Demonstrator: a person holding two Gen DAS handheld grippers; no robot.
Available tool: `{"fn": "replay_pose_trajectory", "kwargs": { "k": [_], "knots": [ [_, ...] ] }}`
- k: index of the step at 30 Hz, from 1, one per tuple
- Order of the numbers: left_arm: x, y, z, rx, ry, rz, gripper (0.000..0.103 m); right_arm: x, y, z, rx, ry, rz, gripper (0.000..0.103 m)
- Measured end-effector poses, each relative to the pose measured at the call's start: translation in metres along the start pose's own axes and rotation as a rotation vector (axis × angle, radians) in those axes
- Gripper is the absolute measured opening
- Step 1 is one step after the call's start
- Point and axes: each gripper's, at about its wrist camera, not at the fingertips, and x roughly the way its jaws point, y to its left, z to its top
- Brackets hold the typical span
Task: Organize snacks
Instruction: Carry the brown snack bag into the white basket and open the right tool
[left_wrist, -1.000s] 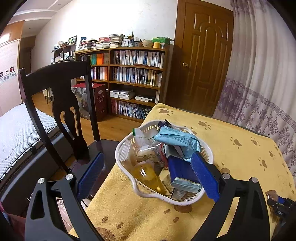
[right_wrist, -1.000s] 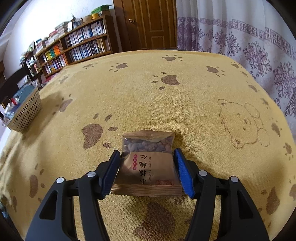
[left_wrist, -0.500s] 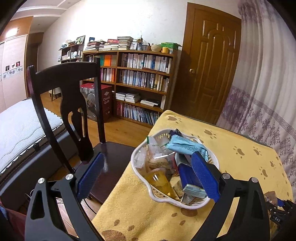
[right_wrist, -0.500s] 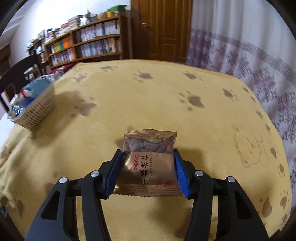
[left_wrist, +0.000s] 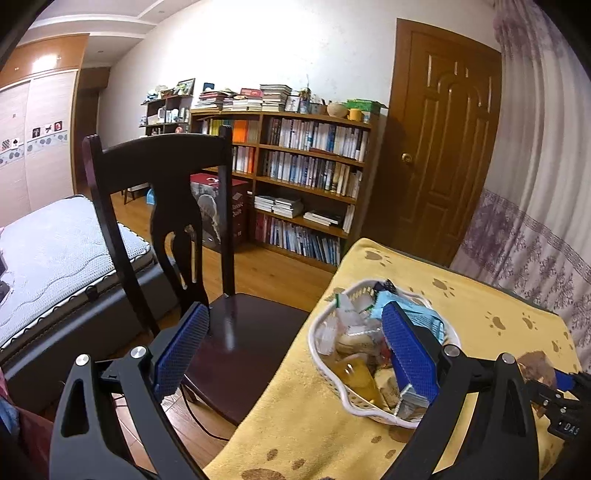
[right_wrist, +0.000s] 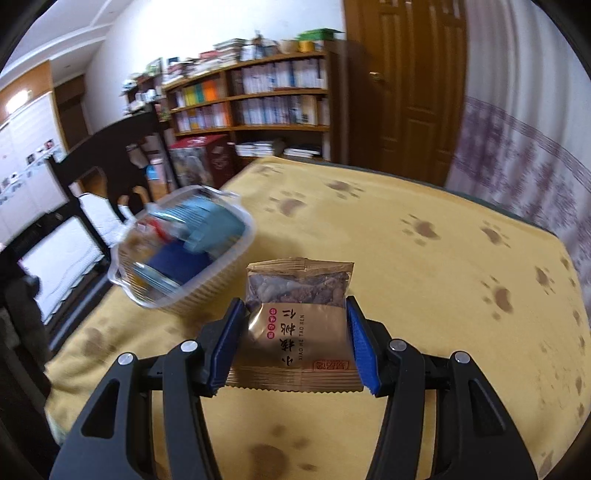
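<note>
Right claw (right_wrist: 293, 341): blue pads clamped on both side edges of a packet (right_wrist: 297, 325), held clear above the bench (right_wrist: 424, 280). Packet is flat and tan-gold, with a clear window along the top showing dark brown nut pieces, dark characters down the middle with "XIAO HE TAO REN" beside them, a small red round mark, a red stamp near the bottom, and crimped top and bottom seams.

Basket (right_wrist: 207, 291): white plastic with slotted sides, blurred in the right view, just left of and beyond the packet. It is heaped with snacks: pale blue pouch, dark blue pack, clear wrappers, something yellow.

Left claw (left_wrist: 295, 354): pads wide apart, empty. Its right pad overlaps the basket (left_wrist: 325, 365); left pad lies over the chair (left_wrist: 236, 325) seat.

Bench cover is yellow with brown paw prints.
</note>
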Motion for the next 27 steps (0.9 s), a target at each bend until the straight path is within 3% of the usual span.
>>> {"fn": "replay_pose_trajectory", "kwargs": {
  "k": [5, 14, 27],
  "knots": [
    [-0.004, 0.009, 0.005, -0.007, -0.022, 0.041, 0.096, 0.012, 0.039, 0.025, -0.016, 0.009, 0.093, 0.055],
    [-0.009, 0.015, 0.01, -0.026, -0.036, 0.037, 0.096, 0.043, 0.097, 0.051, -0.047, 0.044, 0.21, 0.055],
    [-0.007, 0.015, 0.011, -0.044, -0.026, 0.04, 0.096, 0.086, 0.137, 0.059, -0.084, 0.112, 0.222, 0.055]
  ]
}}
